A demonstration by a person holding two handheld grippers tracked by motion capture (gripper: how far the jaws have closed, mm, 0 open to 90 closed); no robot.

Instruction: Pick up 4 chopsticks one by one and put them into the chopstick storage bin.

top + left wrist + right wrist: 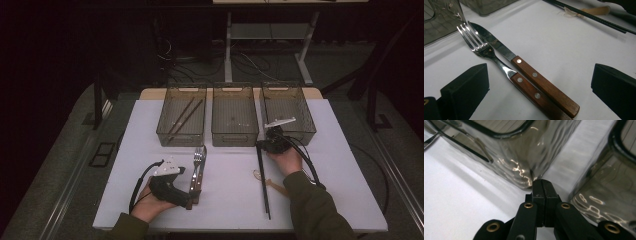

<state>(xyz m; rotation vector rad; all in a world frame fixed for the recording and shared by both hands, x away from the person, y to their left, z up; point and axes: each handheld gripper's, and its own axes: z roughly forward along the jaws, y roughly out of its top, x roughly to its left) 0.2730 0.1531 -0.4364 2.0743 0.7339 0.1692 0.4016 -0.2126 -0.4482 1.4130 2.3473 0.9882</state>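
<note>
On the white table's near-left, a fork [482,48] and knife [499,47] lie side by side, touching, between the wide-open jaws of the left gripper [540,86].
Both have riveted wooden handles; three clear bins [234,120] stand along the far edge; the right gripper [543,192], jaws pressed together on nothing, sits just before the gap between the middle and right bins; black chopsticks [262,180] lie near it.
</note>
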